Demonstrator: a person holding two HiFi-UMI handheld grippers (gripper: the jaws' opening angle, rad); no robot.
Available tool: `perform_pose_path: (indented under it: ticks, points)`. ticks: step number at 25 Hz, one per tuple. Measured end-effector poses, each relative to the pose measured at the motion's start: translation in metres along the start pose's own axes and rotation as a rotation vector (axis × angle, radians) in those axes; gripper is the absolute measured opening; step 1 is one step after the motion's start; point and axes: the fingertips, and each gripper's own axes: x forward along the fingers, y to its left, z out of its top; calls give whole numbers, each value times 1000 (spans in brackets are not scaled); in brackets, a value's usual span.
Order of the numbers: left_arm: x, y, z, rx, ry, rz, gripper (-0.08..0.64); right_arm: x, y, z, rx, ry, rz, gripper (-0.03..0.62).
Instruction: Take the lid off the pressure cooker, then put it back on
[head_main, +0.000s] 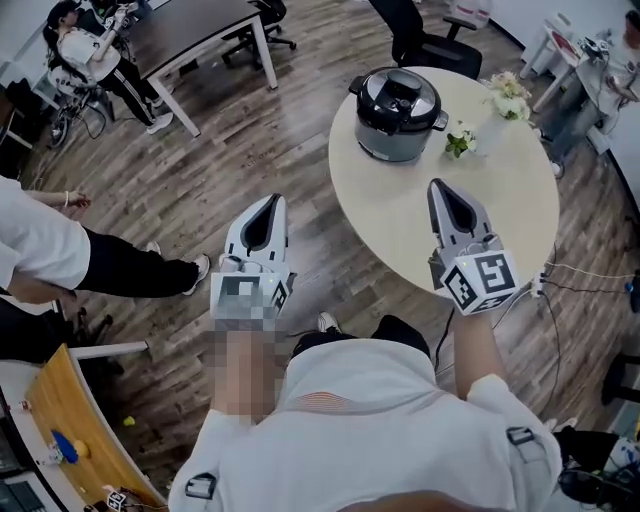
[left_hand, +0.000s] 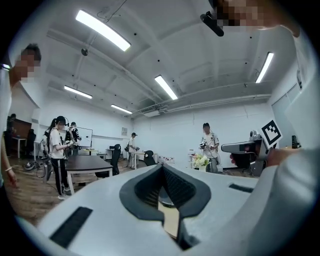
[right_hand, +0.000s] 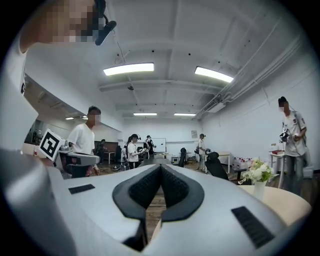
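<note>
Person's holding both grippers out in front; left gripper (head_main: 271, 200) is hanging over the floor, right gripper (head_main: 440, 186) over the round table (head_main: 400, 215); both are sitting with jaws pressed together, gripping nothing; pressure cooker (head_main: 398, 125) is sitting further back on the table, lid (head_main: 398, 90) on, well apart from both.

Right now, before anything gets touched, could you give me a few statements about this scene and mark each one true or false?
The lid sits on the pressure cooker. True.
The right gripper holds the lid. False: its fingers are closed on nothing, short of the pressure cooker.
The left gripper shows above the wooden floor, beside the table. True.
The table is square. False: it is round.
Flowers stand on the table, to the right of the pressure cooker in the head view. True.
</note>
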Motion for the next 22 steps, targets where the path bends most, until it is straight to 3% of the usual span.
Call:
perform_pose_path:
  ticks: [7,17,22]
  points:
    - [75,17,-5,-19,13,-89,6,47,-39,-3,-6,23,-71,2]
    - [235,-31,13,34,10,-198,5,80,-179,-14,37,-2,-178,2]
    - [291,-52,8,53,26,-241,5,88,-234,-24,57,-6,-232,2]
